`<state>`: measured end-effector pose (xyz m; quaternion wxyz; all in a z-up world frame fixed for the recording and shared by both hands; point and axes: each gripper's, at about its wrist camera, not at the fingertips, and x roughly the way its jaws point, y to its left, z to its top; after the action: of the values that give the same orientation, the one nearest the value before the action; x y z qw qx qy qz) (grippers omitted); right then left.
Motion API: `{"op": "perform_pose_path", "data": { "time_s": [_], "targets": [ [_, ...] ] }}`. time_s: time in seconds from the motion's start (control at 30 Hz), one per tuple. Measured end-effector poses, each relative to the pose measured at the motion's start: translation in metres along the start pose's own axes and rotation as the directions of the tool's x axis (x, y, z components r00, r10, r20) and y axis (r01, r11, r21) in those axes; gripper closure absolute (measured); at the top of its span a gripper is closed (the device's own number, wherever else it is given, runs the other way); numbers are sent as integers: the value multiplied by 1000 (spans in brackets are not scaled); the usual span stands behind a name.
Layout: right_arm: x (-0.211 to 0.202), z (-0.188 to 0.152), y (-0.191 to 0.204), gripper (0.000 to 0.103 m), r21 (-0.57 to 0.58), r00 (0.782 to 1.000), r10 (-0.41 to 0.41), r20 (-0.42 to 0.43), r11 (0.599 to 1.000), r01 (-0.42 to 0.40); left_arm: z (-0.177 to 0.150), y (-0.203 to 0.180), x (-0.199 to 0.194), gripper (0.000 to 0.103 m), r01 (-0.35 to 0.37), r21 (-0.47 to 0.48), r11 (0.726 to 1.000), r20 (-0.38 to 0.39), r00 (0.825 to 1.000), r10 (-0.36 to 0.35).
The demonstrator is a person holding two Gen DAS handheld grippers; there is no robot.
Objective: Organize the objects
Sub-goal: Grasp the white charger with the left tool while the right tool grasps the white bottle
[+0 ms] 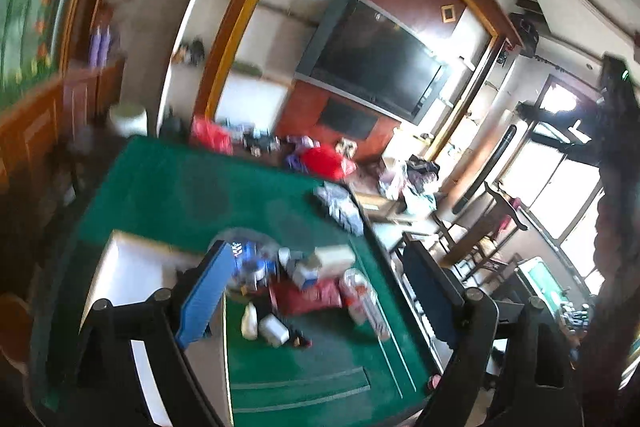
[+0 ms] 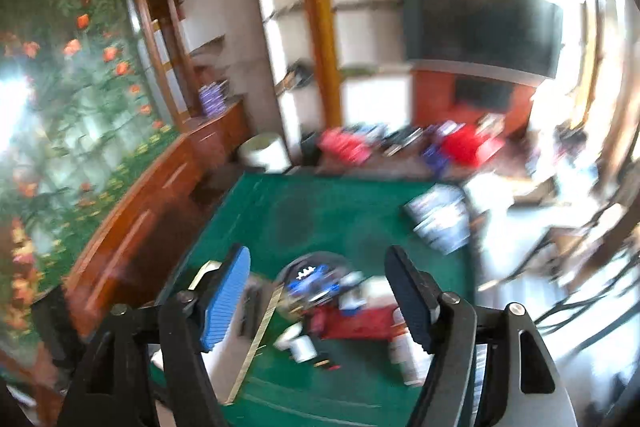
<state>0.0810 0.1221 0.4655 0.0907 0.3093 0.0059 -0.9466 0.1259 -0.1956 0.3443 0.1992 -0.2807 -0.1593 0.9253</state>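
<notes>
L grip: your left gripper (image 1: 316, 291) has fingers spread, nothing btw them.
R grip: your right gripper (image 2: 318, 295) also spread, empty.
Pile: heap of small bottles, boxes & a red packet (image 1: 306, 295) on the green felt table (image 1: 180, 187), below & ahead of both finger pairs, well apart.
Axis: clear plastic bottle (image 1: 366, 301) lies lengthwise away from the fingers.
Nearer: can't tell.
Unclear: motion blur; white tray (image 1: 132, 267) cut off by the left finger.

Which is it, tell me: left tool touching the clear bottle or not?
Apart. In the left wrist view the left tool hangs open well above the table; the bottle lies on the felt below, nothing between the fingers.
</notes>
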Motion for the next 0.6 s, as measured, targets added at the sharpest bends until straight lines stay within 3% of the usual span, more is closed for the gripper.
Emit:
{"op": "perform_pose_path", "data": {
  "time_s": [0.03, 0.13, 0.17, 0.2, 0.27, 0.33, 0.43, 0.5, 0.6],
  "targets": [
    [-24, 21, -5, 24, 11, 998, -49, 41, 999, 49, 13, -7, -6, 16, -21, 11, 1000, 18, 1000, 21],
    [-73, 65, -17, 1, 54, 980, -164, 116, 986, 158, 44, -24, -12, 10, -105, 63, 992, 49, 994, 102],
    [-79, 71, -19, 0, 66, 972, -197, 126, 980, 190, 46, -26, -11, 10, -122, 64, 990, 62, 991, 118],
    [-83, 71, -19, 0, 69, 969, -209, 133, 977, 201, 44, -25, -7, 9, -131, 59, 990, 67, 990, 127],
    [-74, 56, -18, 0, 60, 979, -150, 135, 988, 143, 30, -21, 5, 8, -106, 52, 993, 33, 994, 104],
    [-43, 24, -17, 0, 26, 993, -82, 89, 996, 80, 7, -10, 32, 8, -70, 29, 997, -28, 997, 70],
    [25, -46, -20, 0, -2, 999, -11, -48, 1000, 11, -46, -1, 80, 8, -86, 46, 995, -100, 991, 90],
    [71, -105, -23, 0, -7, 990, 50, -131, 999, -51, -85, -1, 114, 8, -96, 94, 991, -136, 985, 109],
    [115, -180, -42, 0, 20, 977, 125, -174, 992, -124, -139, 6, 162, 8, -140, 119, 983, -198, 967, 162]
  ]
}}
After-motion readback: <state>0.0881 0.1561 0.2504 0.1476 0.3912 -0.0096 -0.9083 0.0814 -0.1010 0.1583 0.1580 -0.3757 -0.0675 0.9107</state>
